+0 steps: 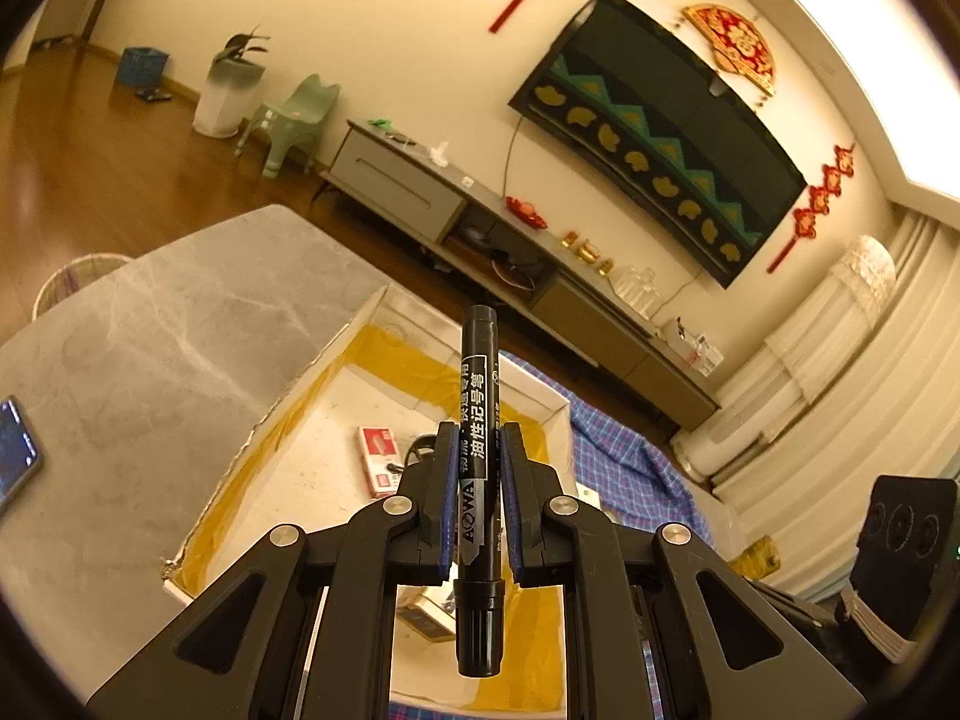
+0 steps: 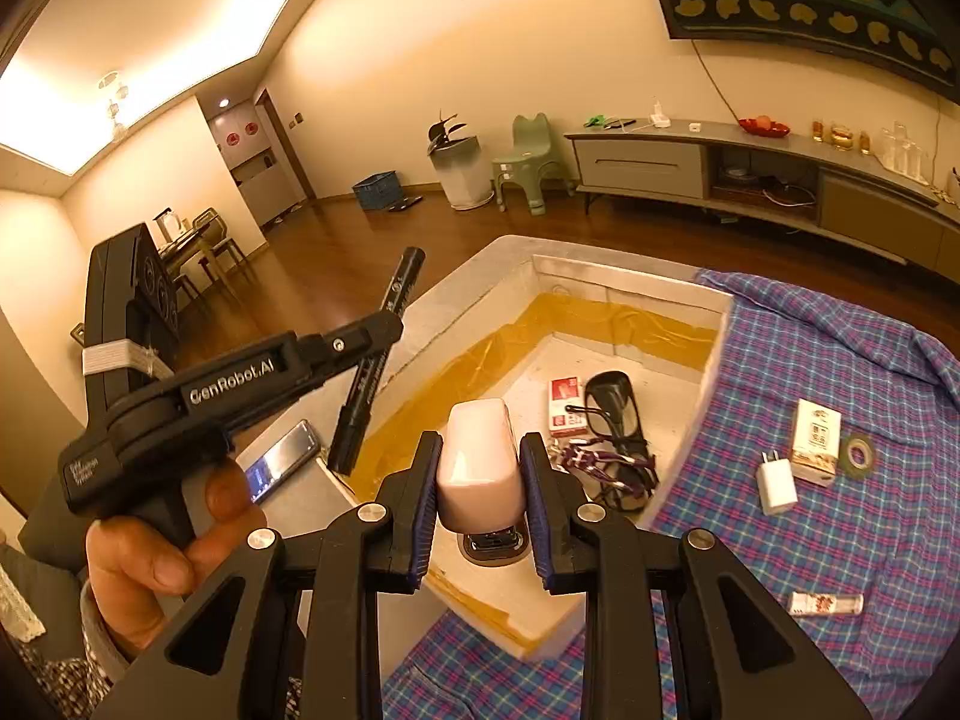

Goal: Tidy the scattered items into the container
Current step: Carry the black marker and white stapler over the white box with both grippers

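Left tool (image 1: 478, 468) is clamping black cylindrical plastic marker (image 1: 478, 456) & right tool (image 2: 480, 480) is gripping pale pink rounded plastic block (image 2: 480, 468), both hovering over white foam box w/ yellow tape lining (image 2: 717, 354); lowering inside before releasing, avoiding black glasses (image 2: 618, 414).

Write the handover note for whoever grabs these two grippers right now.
Left gripper: shut on a black marker, held above the white box.
Right gripper: shut on a pale pink case, also over the box.
Done: red-and-white packet, black glasses and a purple-framed pair lie in the box.
Left: drop both held items in, then collect the charger plug, small carton, tape roll and small tube from the checked cloth.
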Motion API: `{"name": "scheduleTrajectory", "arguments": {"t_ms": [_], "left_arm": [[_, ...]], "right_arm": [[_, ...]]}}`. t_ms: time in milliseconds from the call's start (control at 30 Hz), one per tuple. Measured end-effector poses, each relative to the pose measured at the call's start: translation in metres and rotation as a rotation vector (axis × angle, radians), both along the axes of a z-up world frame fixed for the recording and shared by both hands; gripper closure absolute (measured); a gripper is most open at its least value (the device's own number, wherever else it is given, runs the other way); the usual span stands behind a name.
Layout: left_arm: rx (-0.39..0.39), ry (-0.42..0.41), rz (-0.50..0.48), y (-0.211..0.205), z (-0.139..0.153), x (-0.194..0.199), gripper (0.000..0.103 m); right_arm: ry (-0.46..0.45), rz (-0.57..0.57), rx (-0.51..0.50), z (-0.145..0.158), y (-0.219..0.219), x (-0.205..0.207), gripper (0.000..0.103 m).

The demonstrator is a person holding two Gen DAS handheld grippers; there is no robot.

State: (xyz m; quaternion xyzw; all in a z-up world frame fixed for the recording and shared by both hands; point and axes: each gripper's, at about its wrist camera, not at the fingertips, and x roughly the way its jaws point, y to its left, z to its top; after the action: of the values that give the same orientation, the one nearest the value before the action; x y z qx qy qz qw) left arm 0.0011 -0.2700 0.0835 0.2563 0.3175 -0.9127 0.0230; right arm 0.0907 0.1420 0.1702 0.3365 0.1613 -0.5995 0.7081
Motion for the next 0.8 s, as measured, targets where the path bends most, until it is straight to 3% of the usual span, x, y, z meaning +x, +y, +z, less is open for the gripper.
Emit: {"name": "scheduleTrajectory", "arguments": {"t_ms": [267,467,800], "left_arm": [[0.031,-0.050,0.026,-0.010,-0.015,-0.006,0.090],[0.000,-0.126,0.041,-0.010,-0.030,-0.015,0.090],[0.040,-0.193,-0.012,-0.004,-0.050,-0.026,0.090]], "right_arm": [[-0.050,0.026,0.048,-0.003,-0.036,0.006,0.075],[-0.084,0.020,0.101,-0.010,-0.070,0.007,0.075],[-0.168,-0.031,0.182,-0.023,-0.121,-0.002,0.075]]}}
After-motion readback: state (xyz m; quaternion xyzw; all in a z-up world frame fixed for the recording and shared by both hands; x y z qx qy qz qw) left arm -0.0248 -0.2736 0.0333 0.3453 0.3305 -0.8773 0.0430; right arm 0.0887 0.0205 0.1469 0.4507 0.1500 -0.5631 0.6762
